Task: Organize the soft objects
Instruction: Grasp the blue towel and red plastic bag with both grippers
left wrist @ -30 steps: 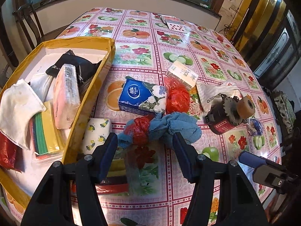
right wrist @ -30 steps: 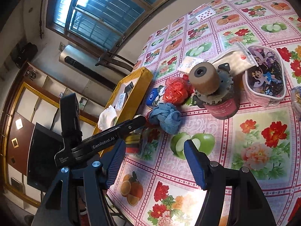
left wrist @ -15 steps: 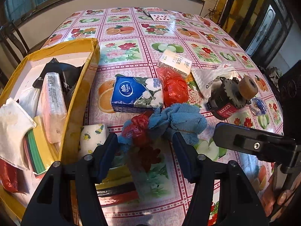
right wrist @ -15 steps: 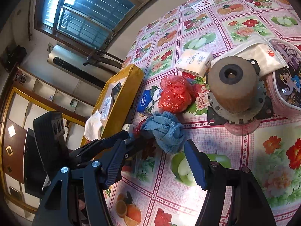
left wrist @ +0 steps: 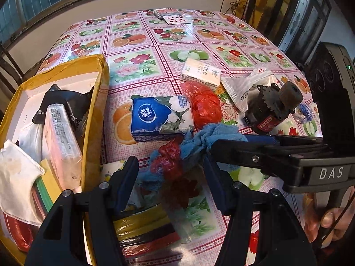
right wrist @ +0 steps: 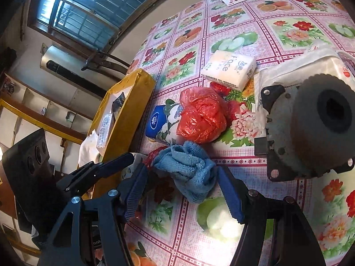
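A crumpled blue cloth (right wrist: 188, 170) lies on the flowered tablecloth, and my right gripper (right wrist: 182, 190) stands open with a finger on either side of it. In the left wrist view the blue cloth (left wrist: 213, 135) touches a small red bag (left wrist: 168, 159), which lies between the fingers of my open left gripper (left wrist: 169, 184). The right gripper (left wrist: 224, 145) reaches in from the right, held by a hand. Behind lie a bigger red plastic bag (left wrist: 205, 108), a blue tissue pack (left wrist: 159, 117) and a white tissue pack (left wrist: 200, 73). The yellow box (left wrist: 95, 115) on the left holds several soft items.
A dark motor part (right wrist: 310, 128) stands close to the right of the cloth, on a white plastic bag (left wrist: 241, 86). A stack of coloured sheets (left wrist: 144, 228) lies under my left gripper. Playing cards (left wrist: 175, 17) lie at the far end. The left gripper (right wrist: 106, 168) shows beside the box.
My right gripper has come in from the right and lower, and now straddles the blue cloth. The left gripper has shifted slightly forward and turned; both stay open.
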### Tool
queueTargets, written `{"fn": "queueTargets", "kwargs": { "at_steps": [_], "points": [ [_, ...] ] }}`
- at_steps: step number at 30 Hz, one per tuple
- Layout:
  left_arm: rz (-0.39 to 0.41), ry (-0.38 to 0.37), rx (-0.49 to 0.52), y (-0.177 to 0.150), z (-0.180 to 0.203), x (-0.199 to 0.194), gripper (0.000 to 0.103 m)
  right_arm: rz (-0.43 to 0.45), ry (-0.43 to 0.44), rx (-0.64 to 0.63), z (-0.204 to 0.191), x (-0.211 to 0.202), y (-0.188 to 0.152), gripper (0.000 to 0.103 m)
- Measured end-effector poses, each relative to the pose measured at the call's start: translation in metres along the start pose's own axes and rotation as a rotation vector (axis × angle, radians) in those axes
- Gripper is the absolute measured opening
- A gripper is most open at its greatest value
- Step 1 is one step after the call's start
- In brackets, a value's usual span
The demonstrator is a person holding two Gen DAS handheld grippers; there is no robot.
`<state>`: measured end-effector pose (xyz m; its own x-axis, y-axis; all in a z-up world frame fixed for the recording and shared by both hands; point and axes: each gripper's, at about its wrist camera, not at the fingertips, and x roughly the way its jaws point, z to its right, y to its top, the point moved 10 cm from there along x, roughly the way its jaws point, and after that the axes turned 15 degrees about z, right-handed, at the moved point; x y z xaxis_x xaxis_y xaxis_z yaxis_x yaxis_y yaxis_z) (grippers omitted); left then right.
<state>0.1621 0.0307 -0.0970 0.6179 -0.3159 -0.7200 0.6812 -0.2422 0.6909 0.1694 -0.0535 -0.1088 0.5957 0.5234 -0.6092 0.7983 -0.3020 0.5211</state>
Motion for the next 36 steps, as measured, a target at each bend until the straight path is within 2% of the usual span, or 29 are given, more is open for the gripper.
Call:
{"fn": "queueTargets", "kwargs": {
  "at_steps": [4, 5, 6, 7, 9, 11, 15, 17, 20, 24, 26, 28, 31, 34, 36],
  "points": [
    [-0.021, 0.009, 0.068, -0.005, 0.003, 0.002, 0.059, -0.016, -0.025, -0.02, 0.0, 0.008, -0.006, 0.066],
    [-0.02, 0.012, 0.075, -0.005, 0.004, 0.003, 0.059, -0.012, -0.032, -0.018, 0.001, 0.01, -0.006, 0.061],
    [-0.018, 0.016, 0.082, -0.005, 0.005, 0.004, 0.059, -0.005, -0.04, -0.019, 0.002, 0.01, -0.006, 0.049],
    [-0.016, 0.02, 0.09, -0.005, 0.005, 0.005, 0.059, -0.004, -0.047, -0.021, 0.004, 0.01, -0.006, 0.044],
    [-0.011, 0.01, 0.079, -0.003, 0.005, 0.006, 0.059, -0.006, -0.046, -0.018, 0.006, 0.01, -0.006, 0.042],
    [-0.015, -0.008, 0.052, 0.0, 0.005, 0.006, 0.056, -0.001, -0.047, -0.018, 0.008, 0.008, -0.005, 0.042],
    [-0.017, -0.014, 0.016, 0.004, -0.001, 0.004, 0.043, 0.007, -0.05, -0.018, 0.011, 0.002, -0.005, 0.042],
    [0.005, -0.028, -0.007, 0.008, -0.001, 0.0, 0.043, 0.009, -0.052, -0.016, 0.014, 0.0, -0.005, 0.042],
    [0.025, -0.021, 0.027, 0.012, 0.005, -0.006, 0.043, 0.004, -0.04, 0.0, 0.018, -0.002, -0.006, 0.042],
    [-0.029, -0.015, 0.078, 0.005, 0.015, 0.0, 0.043, 0.002, -0.04, 0.007, 0.019, -0.003, -0.006, 0.042],
    [-0.051, -0.017, 0.075, 0.001, 0.016, 0.006, 0.043, 0.0, -0.039, 0.009, 0.019, -0.003, -0.006, 0.042],
    [-0.053, 0.014, 0.069, 0.0, 0.01, 0.01, 0.043, 0.0, -0.039, 0.01, 0.019, -0.003, -0.006, 0.042],
    [-0.06, -0.014, 0.018, 0.001, 0.008, 0.013, 0.043, 0.0, -0.04, 0.007, 0.019, -0.002, -0.007, 0.042],
    [-0.078, -0.013, 0.036, -0.001, 0.01, 0.014, 0.042, -0.001, -0.039, 0.007, 0.018, -0.002, -0.007, 0.042],
    [-0.088, 0.036, 0.054, -0.004, 0.007, 0.014, 0.025, 0.001, -0.036, 0.011, 0.018, -0.002, -0.007, 0.042]
  ]
}}
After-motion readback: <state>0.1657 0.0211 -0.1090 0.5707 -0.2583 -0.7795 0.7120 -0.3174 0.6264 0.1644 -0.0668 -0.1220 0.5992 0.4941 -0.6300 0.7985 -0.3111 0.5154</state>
